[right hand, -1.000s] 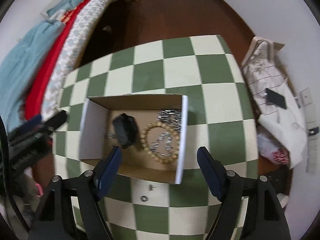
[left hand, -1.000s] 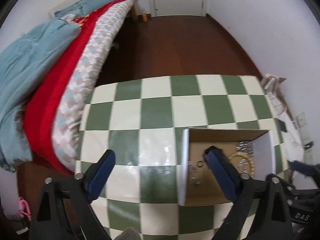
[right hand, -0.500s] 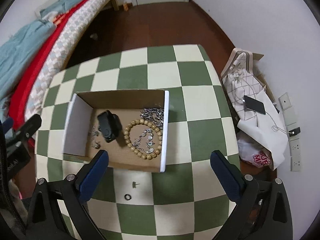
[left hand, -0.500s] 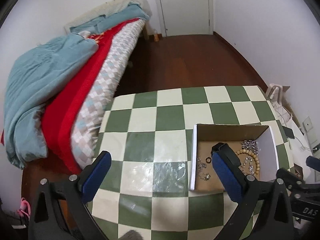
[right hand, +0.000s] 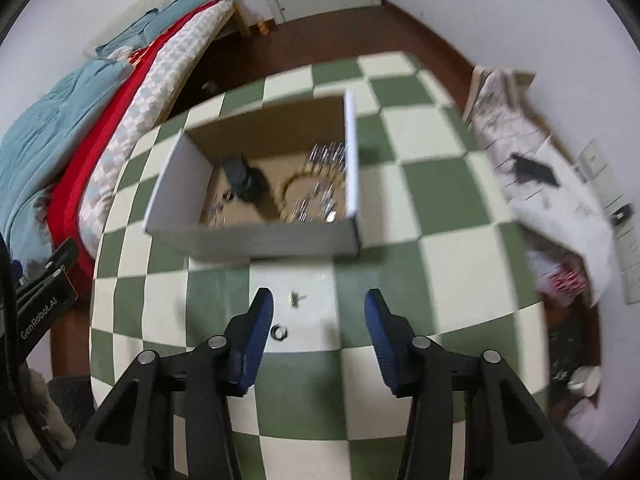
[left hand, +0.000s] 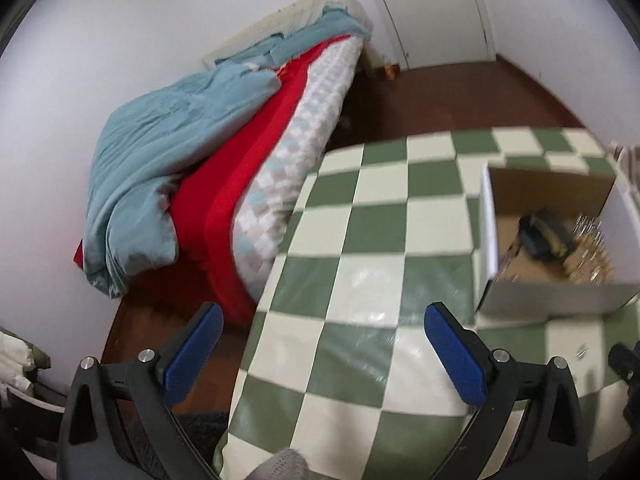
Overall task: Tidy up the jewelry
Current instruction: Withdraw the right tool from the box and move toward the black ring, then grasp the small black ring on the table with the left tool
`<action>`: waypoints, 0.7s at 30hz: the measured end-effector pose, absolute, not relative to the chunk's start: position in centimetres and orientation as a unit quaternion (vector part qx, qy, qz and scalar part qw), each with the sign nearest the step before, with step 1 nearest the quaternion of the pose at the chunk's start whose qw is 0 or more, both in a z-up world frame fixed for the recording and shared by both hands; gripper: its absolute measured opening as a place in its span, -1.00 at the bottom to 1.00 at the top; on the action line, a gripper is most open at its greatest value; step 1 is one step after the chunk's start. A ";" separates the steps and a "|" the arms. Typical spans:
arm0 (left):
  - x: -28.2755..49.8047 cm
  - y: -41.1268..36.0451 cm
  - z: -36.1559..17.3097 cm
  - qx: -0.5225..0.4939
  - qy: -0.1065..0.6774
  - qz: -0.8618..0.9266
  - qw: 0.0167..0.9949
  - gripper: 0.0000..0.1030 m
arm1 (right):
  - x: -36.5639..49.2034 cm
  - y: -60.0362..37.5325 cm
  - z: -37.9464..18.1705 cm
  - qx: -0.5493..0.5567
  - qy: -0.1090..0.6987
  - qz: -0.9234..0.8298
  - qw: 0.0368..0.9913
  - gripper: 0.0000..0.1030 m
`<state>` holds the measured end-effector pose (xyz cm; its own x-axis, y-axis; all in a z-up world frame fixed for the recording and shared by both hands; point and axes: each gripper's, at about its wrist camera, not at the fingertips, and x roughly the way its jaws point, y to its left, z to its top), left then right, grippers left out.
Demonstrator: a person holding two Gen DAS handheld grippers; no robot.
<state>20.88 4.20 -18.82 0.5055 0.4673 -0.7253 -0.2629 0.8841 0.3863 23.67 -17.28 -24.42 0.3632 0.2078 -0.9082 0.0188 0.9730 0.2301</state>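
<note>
An open cardboard box (right hand: 256,236) sits on the green-and-cream checked table (right hand: 460,256). Inside lie a wooden bead bracelet (right hand: 296,182), silver chains (right hand: 326,156) and a black object (right hand: 244,176). The box also shows in the left wrist view (left hand: 552,296), blurred. In front of the box a small earring (right hand: 295,298) and a dark ring (right hand: 279,332) lie on the table. My right gripper (right hand: 319,338) is open and empty, just above the ring and earring. My left gripper (left hand: 320,354) is open and empty over the table's left edge, left of the box.
A bed (left hand: 224,168) with blue, red and patterned covers stands close to the table's left side. White bags and papers (right hand: 552,184) with a black phone (right hand: 534,168) lie on the floor to the right. A door (left hand: 432,8) is at the back.
My right gripper has come down and forward toward the loose ring and earring, and its jaws have narrowed. My left gripper has swung left, away from the box, still open.
</note>
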 end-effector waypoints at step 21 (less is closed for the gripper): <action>19.6 3.3 -22.9 0.133 0.493 0.202 0.836 1.00 | 22.6 -15.6 -28.4 0.052 0.528 0.057 0.846 -0.94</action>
<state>19.61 3.25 -22.92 0.4327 0.4689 -0.7700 -0.2076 0.8829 0.4211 22.60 -15.63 -28.35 0.4352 0.1511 -0.8875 -0.0419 0.9882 0.1476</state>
